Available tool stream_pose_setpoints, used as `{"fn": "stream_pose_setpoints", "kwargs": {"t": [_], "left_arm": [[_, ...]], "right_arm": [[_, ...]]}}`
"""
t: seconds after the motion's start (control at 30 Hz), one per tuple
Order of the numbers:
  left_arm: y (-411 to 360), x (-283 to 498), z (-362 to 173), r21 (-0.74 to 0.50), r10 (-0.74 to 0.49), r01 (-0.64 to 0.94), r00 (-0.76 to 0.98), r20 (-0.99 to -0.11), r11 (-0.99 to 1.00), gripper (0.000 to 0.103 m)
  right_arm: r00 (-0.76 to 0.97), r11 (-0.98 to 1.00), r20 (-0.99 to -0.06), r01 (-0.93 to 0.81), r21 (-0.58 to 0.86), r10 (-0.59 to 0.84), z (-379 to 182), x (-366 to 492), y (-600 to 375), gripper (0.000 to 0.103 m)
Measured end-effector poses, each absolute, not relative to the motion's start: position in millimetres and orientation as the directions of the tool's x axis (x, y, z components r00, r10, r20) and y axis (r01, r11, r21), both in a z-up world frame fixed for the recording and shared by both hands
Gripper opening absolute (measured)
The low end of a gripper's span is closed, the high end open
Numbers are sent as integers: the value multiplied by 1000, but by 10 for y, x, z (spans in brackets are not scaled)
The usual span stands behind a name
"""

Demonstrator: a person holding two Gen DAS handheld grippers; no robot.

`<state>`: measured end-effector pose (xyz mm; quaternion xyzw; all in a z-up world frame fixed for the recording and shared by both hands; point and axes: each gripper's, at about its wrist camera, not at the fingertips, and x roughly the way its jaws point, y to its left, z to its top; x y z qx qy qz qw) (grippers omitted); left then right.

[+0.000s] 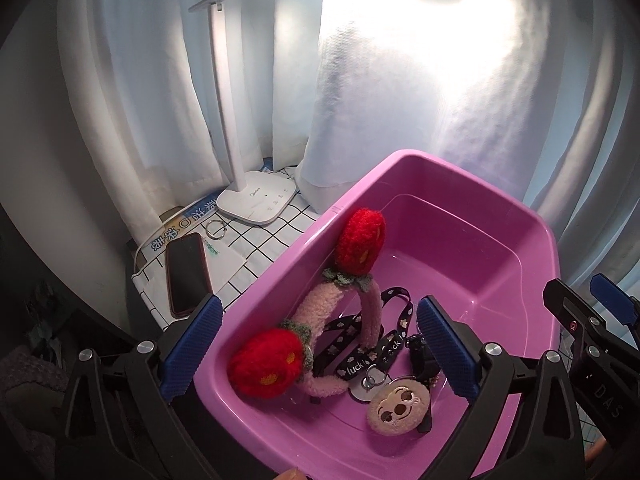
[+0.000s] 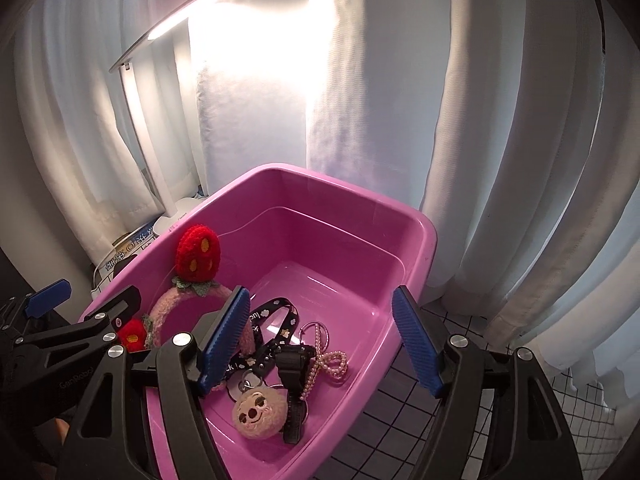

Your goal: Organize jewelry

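The pink tub [image 1: 460,216] fills the space ahead of both grippers, and it already holds everything that looks like jewelry or trinkets. Largest is the fuzzy headband [image 1: 320,320] with two red strawberries, leaning against the tub wall just ahead of the left gripper's [image 1: 320,348] left pad. Both of this gripper's jaws stand wide apart with nothing pressed between them; the headband and strap only show through the gap, lying on the tub floor below.

The black strap [image 1: 376,340] printed with small white shapes lies between the left gripper's pads, and the round plush face charm [image 2: 260,412] sits at its near end, below the gap. In the right wrist view a black watch [image 2: 294,376] lies just ahead of the right gripper's [image 2: 320,344] left pad, touching a pearl string [image 2: 324,360] beside it. The right gripper is also open and empty, its right pad outside the tub over the checked cloth [image 2: 440,400].

Most of the sorting appears done. What may remain is a metal ring [image 1: 216,227] on the cloth beside the phone [image 1: 188,272] and lamp base [image 1: 260,200], well left of the left gripper.
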<state>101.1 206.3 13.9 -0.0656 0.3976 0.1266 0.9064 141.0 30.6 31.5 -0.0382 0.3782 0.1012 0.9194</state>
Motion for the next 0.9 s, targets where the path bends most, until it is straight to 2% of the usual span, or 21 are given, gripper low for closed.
{"fn": "stream_pose_setpoints", "kwargs": {"t": [0.9], "left_arm": [[2043,938,232,-45,150,-268,663,-734,962,97]], "right_arm": [[716,982,-686,-188,-10,130,367,1234,182,70]]}}
